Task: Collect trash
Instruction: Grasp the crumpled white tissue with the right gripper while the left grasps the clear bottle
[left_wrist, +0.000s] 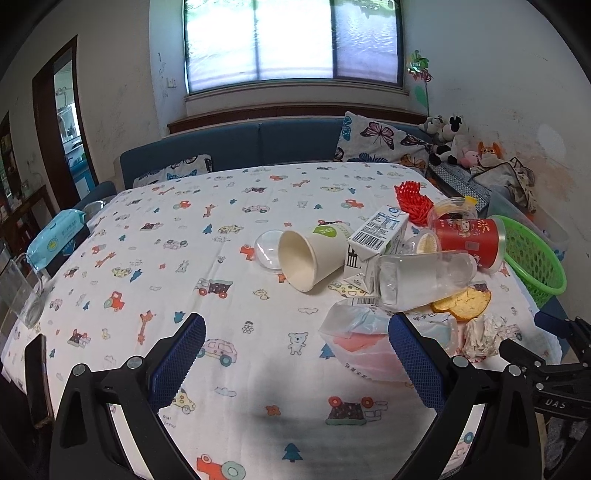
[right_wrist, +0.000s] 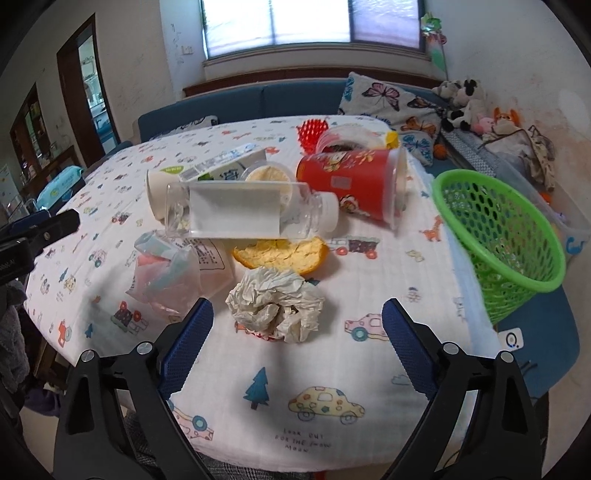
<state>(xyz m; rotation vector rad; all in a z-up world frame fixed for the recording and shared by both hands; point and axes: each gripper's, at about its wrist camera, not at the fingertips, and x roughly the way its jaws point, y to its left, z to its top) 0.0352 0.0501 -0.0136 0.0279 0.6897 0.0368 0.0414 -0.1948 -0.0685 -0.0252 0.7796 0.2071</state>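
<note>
- Now, leftmost, the left gripper (left_wrist: 296, 349) has its fingers spread wide and empty, a plastic bag (left_wrist: 360, 341) against the right one.
- Next, the right gripper (right_wrist: 297, 334) gapes empty too, a crumpled paper ball (right_wrist: 275, 308) just ahead between its fingers: likely the approach step.
- Rightmost, beyond the right finger, the green basket (right_wrist: 517, 280) waits at the desk (right_wrist: 332, 424) edge; next comes closing on the paper.

Crumpled paper wad (right_wrist: 275, 308), orange peel (right_wrist: 280, 254), toppled bottle (right_wrist: 251, 214) beside green basket (right_wrist: 506, 236).
</note>
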